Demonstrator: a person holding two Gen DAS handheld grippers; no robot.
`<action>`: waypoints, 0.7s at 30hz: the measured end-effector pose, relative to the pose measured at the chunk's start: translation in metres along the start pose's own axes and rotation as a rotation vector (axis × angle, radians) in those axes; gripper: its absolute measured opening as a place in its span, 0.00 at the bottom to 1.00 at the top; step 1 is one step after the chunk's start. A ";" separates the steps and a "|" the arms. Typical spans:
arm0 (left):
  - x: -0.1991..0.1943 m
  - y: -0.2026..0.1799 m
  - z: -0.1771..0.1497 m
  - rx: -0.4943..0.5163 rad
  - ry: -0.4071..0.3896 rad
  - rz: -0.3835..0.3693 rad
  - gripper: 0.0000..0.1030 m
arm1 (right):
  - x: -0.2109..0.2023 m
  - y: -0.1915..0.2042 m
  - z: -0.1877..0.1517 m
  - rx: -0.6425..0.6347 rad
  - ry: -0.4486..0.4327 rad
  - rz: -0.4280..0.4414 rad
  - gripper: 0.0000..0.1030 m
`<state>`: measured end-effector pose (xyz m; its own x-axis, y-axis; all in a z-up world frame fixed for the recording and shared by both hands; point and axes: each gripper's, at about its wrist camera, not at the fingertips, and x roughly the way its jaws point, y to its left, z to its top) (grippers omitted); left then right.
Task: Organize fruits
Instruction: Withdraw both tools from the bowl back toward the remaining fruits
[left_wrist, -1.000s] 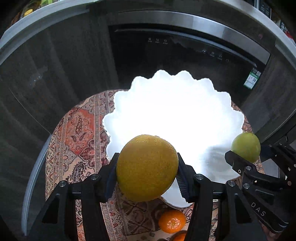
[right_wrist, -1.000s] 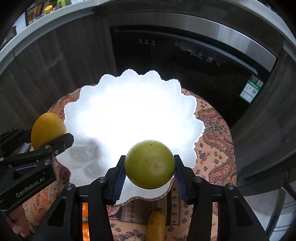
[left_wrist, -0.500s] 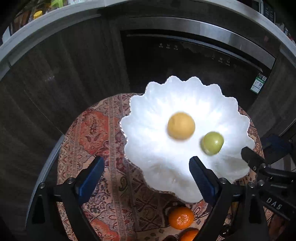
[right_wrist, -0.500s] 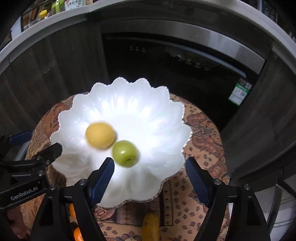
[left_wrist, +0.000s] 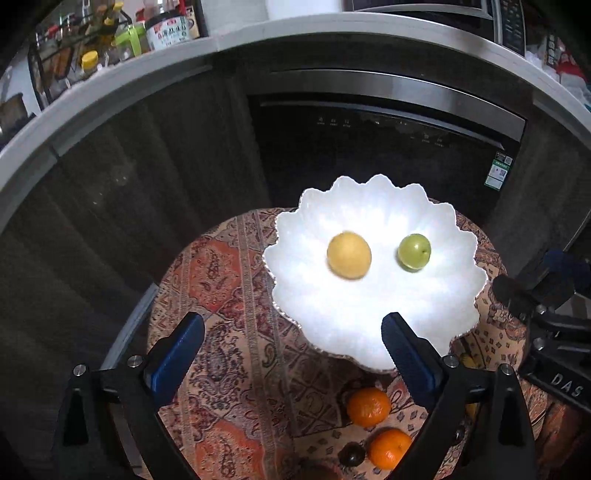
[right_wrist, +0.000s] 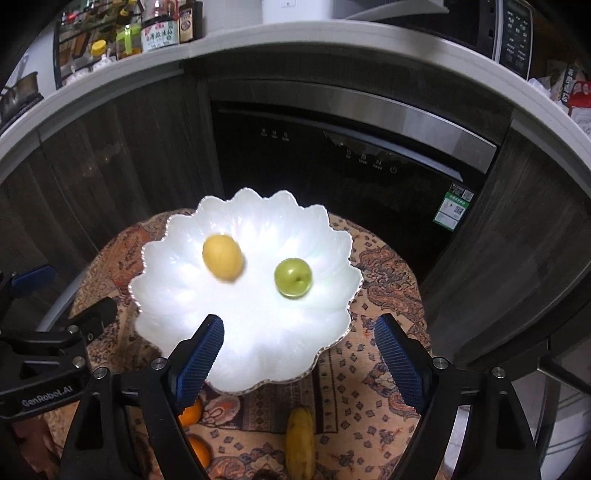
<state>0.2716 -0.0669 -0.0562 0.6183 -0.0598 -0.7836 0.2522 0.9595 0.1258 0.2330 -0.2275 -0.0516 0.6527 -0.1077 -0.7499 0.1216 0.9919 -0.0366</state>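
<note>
One round table (left_wrist: 229, 280) with a patterned cloth stood below both grippers, in front of one dark oven (right_wrist: 343, 147). On the table, ahead of the fingers, there was one white bowl (left_wrist: 436, 332) with a wavy rim. It was the biggest thing on the cloth.

There were two grippers. The left gripper (left_wrist: 293, 345) was above the near edge of the table, with its two blue pads wide apart and nothing between them. The right gripper (right_wrist: 301, 345) was also spread wide and held nothing; the near rim of the bowl showed between its fingers. In the left view the right gripper appeared at the right edge, and in the right view the left gripper (right_wrist: 79, 314) appeared at the left edge, so the two were side by side.

Inside the bowl lay two fruits, apart from each other. One yellow fruit (left_wrist: 348, 255), a little blurred, was ahead of the left gripper. One green fruit (left_wrist: 414, 252), smaller, was to its right, ahead of the right gripper.

On the cloth, near to the grippers and outside the bowl, lay one banana (right_wrist: 300, 439), under the right gripper. Two tangerines (left_wrist: 368, 406) lay close together under the right finger of the left gripper. One small dark fruit (left_wrist: 351, 454) was just beside the nearer tangerine.
</note>
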 end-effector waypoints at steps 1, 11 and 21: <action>-0.003 0.001 -0.002 -0.002 -0.001 -0.003 0.95 | -0.003 0.001 0.000 0.002 -0.006 -0.001 0.82; -0.027 0.004 -0.023 -0.022 -0.014 0.000 0.95 | -0.023 0.000 -0.017 0.027 -0.010 0.007 0.82; -0.034 0.009 -0.056 -0.054 0.006 0.009 0.95 | -0.035 0.005 -0.043 0.026 0.000 -0.004 0.82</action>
<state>0.2112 -0.0411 -0.0619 0.6159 -0.0498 -0.7862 0.2063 0.9734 0.0999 0.1790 -0.2158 -0.0538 0.6522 -0.1113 -0.7498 0.1433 0.9894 -0.0222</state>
